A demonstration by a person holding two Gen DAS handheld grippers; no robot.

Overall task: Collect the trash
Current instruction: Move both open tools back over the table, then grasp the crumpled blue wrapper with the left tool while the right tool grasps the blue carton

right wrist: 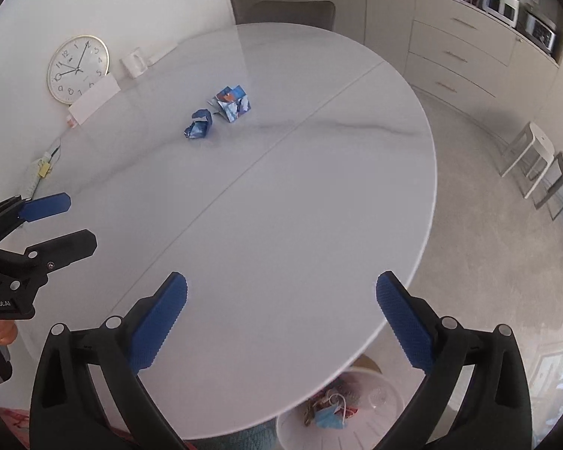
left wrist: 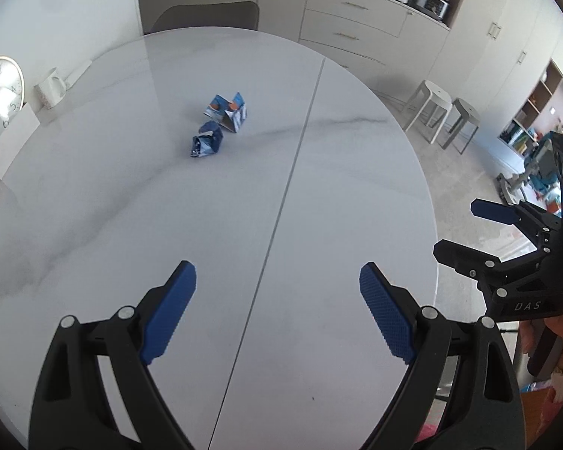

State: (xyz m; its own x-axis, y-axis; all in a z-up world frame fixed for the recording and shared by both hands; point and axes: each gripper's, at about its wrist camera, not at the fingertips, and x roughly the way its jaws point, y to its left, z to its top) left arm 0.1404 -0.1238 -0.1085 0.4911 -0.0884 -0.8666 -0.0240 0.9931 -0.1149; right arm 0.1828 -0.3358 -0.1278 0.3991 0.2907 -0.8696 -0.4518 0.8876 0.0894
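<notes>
Two pieces of trash lie side by side on the white oval table (left wrist: 319, 187): a crumpled blue wrapper (left wrist: 205, 143) (right wrist: 198, 126) and a torn blue-and-orange carton (left wrist: 229, 111) (right wrist: 233, 102) just behind it. My left gripper (left wrist: 277, 281) is open and empty, well short of them above the near table. My right gripper (right wrist: 281, 292) is open and empty near the table's front right edge; it also shows in the left wrist view (left wrist: 465, 232). A white bin (right wrist: 341, 412) holding several scraps stands on the floor under the table's front edge.
A wall clock (right wrist: 78, 69), a white mug (right wrist: 134, 62), a white card (right wrist: 95, 102) and a power strip (right wrist: 37, 176) sit along the table's left side by the wall. A chair (left wrist: 206, 15) stands behind the table; stools (left wrist: 446, 116) and cabinets to the right.
</notes>
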